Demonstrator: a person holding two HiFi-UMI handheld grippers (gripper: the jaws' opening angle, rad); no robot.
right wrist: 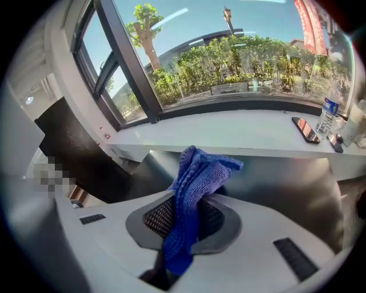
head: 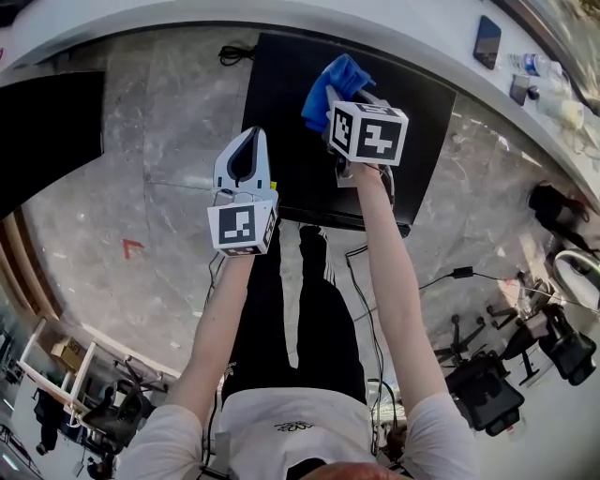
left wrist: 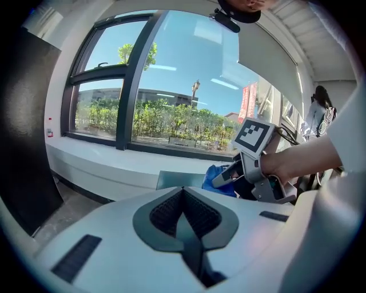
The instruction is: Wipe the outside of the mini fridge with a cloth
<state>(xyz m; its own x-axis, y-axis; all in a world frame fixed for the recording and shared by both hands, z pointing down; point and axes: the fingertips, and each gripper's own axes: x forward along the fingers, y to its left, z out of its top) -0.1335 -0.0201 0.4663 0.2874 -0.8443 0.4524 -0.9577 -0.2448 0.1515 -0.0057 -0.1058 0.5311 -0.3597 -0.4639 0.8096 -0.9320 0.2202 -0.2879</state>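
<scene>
Two hand-held grippers extend from the person's bare arms. The left gripper point(left wrist: 184, 217) has its jaws pressed together with nothing between them, and hangs near the left edge of the mini fridge point(head: 300, 159). The right gripper point(right wrist: 184, 220) pinches a blue cloth point(right wrist: 197, 177), held over the fridge's black top. Beyond, a phone point(head: 487, 40) lies on the white windowsill point(head: 394, 28).

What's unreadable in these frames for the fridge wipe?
Black mini fridge door and sides: head view looks straight down; only top shows.
Blue knitted cloth touching the fridge top or not: head view, marker cube on right gripper overlaps it.
Left gripper view: body of left gripper hides most of the fridge.
</scene>
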